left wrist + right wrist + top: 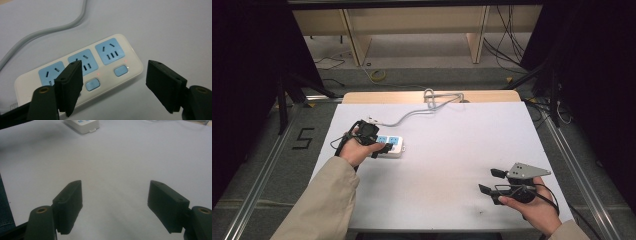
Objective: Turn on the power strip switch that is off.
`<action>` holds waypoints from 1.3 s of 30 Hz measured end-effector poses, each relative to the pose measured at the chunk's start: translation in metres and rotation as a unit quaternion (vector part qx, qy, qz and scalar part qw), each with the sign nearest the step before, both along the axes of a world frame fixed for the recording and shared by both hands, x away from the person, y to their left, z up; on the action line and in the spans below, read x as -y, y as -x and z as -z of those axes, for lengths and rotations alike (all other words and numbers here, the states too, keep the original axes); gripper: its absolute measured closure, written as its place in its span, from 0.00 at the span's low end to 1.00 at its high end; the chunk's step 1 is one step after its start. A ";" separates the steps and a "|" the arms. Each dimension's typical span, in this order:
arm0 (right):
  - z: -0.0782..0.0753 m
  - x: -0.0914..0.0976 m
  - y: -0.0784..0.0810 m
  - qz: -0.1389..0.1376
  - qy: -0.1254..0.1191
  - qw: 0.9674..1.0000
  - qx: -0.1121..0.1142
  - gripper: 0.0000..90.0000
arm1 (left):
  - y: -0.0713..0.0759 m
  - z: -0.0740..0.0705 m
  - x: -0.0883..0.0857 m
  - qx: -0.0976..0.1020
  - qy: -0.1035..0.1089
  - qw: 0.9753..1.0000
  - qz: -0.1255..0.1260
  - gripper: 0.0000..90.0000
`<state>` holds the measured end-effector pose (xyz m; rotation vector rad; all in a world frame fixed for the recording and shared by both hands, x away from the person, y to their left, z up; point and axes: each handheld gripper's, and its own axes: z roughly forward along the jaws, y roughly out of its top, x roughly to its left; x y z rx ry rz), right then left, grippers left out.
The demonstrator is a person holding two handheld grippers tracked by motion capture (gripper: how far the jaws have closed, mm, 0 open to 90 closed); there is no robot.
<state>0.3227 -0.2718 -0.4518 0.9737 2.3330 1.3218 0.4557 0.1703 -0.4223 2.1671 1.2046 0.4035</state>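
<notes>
A white power strip with three blue sockets and blue switch buttons lies on the white table, left of centre. Small red lights glow beside two of its buttons. Its grey cable runs to the far edge. My left gripper hovers open just over the strip's near side, one jaw above the middle socket. My right gripper is open above bare table at the front right, nothing between its jaws. The strip's end shows far off in the right gripper view.
The cable is looped at the table's far wooden edge. Beyond stand wooden shelf legs and loose floor cables. Metal rails border the table on both sides.
</notes>
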 end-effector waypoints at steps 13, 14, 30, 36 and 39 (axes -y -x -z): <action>0.000 0.000 0.000 -0.001 0.000 1.000 0.000 0.31 | 0.022 -0.006 0.001 0.037 0.015 0.999 0.025 0.26; 0.000 0.000 0.000 -0.001 0.000 1.000 0.000 0.31 | 0.023 -0.006 0.001 0.040 0.017 0.999 0.026 0.26; 0.000 0.000 0.000 -0.001 0.000 1.000 0.001 0.31 | 0.051 -0.001 -0.002 0.065 0.021 0.997 0.048 0.26; 0.000 0.000 0.000 -0.001 0.000 1.000 0.001 0.31 | 0.059 0.000 -0.004 0.080 0.026 0.995 0.052 0.26; 0.000 0.000 0.001 -0.002 0.000 1.000 0.001 0.31 | 0.063 0.002 -0.005 0.088 0.028 0.994 0.054 0.25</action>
